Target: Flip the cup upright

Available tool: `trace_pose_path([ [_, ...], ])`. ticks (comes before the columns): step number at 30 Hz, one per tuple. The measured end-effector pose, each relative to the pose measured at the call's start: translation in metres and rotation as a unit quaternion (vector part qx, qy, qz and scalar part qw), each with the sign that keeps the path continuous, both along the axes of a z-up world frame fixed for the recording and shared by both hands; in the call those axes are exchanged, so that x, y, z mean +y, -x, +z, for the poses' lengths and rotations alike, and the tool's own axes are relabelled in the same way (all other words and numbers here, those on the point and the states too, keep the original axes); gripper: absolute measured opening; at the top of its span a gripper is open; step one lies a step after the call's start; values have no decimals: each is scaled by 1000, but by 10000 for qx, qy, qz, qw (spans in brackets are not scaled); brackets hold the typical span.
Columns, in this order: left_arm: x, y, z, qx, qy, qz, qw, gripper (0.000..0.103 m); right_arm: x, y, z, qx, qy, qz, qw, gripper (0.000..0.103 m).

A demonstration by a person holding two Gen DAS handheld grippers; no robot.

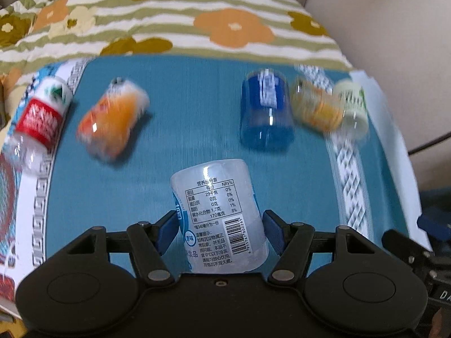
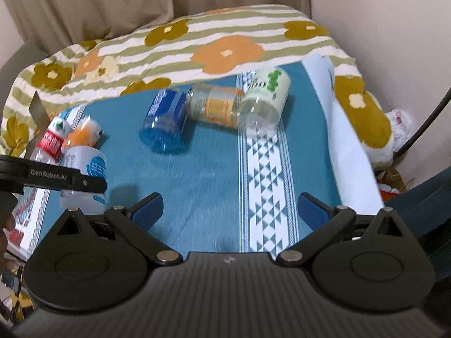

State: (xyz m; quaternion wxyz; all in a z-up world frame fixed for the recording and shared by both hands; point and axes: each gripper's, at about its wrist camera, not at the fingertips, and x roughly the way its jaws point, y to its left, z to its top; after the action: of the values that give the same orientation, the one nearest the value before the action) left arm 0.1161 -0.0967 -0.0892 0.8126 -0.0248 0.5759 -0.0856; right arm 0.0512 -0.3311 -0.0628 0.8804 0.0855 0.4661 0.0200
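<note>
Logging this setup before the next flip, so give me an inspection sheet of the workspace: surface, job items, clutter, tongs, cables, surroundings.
Surface: teal cloth with a white patterned band, over a floral quilt.
Job's things: clear labelled cup between the left tongs; blue cup, amber cup and pale green cup lie on their sides; orange cup and red-label cup too.
Clutter: nothing seen.
Tongs: left shut on the clear cup; right tongs open, empty.
Cables: dark cable at right.
Surroundings: beige curtain, wall.

Glossy clear plastic cup (image 1: 218, 214), woven cloth (image 1: 141, 191)
</note>
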Motion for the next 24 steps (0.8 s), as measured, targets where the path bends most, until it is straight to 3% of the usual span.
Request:
trace_pose_path([
  [8,-14,21,-32,243,-182,-291,9991,70,-2,16,-26,145,-74,162,9997,103],
  [17,-18,23,-41,190,-264,-345,9989,72,-5,26,-32,192,-129,147,9996,103],
  [21,-18,24,-38,22,-355,-332,9988,96,-5,28,-32,193,-111,157,9996,103],
  [24,-17,26,-36,-53,-348,-353,9988,96,-5,29,-30,167,-107,165,9997,103],
])
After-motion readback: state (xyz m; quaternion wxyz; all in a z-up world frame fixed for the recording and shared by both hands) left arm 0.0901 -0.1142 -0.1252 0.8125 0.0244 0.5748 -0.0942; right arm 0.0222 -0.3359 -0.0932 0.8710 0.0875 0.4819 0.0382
